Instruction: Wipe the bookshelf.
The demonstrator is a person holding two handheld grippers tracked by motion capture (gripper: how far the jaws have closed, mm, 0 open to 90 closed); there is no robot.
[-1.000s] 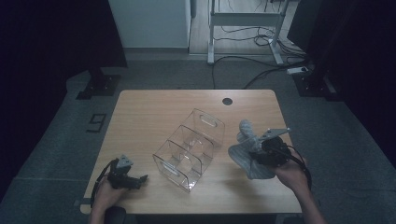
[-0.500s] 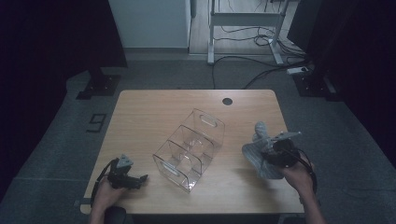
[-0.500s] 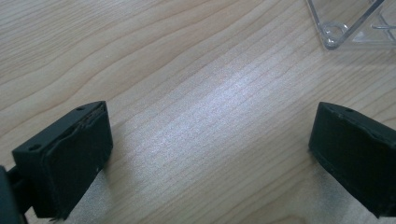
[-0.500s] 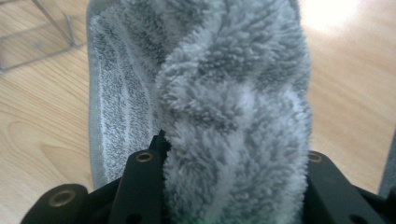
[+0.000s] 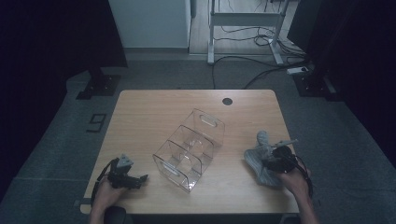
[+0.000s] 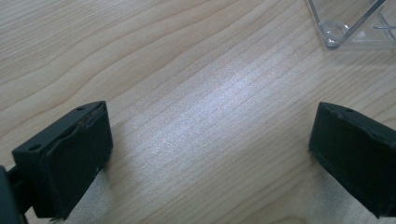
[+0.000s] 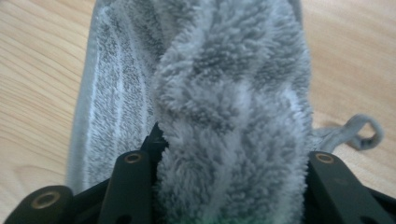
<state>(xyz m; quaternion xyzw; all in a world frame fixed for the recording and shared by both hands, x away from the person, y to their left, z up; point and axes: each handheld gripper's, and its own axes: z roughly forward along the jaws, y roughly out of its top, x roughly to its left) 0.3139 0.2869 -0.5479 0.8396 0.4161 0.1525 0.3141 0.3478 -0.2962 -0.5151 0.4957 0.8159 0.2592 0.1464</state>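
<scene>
The right claw (image 5: 276, 161) is clamped on one grey towel (image 7: 224, 93) bunched at the desk's (image 5: 154, 116) right edge; I'd lift it clear before carrying it to the one clear bin (image 5: 189, 149) mid-desk, so it doesn't drag. The left claw (image 6: 210, 154) rests apart, holding nothing

Lab, dark curtains (image 5: 56, 42), floor cables (image 5: 243, 56)

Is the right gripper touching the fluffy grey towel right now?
Touching. In the right gripper view, the fluffy grey towel bulges between the right gripper's two black jaws, pressed against both; the high view shows that gripper sitting on it.
</scene>
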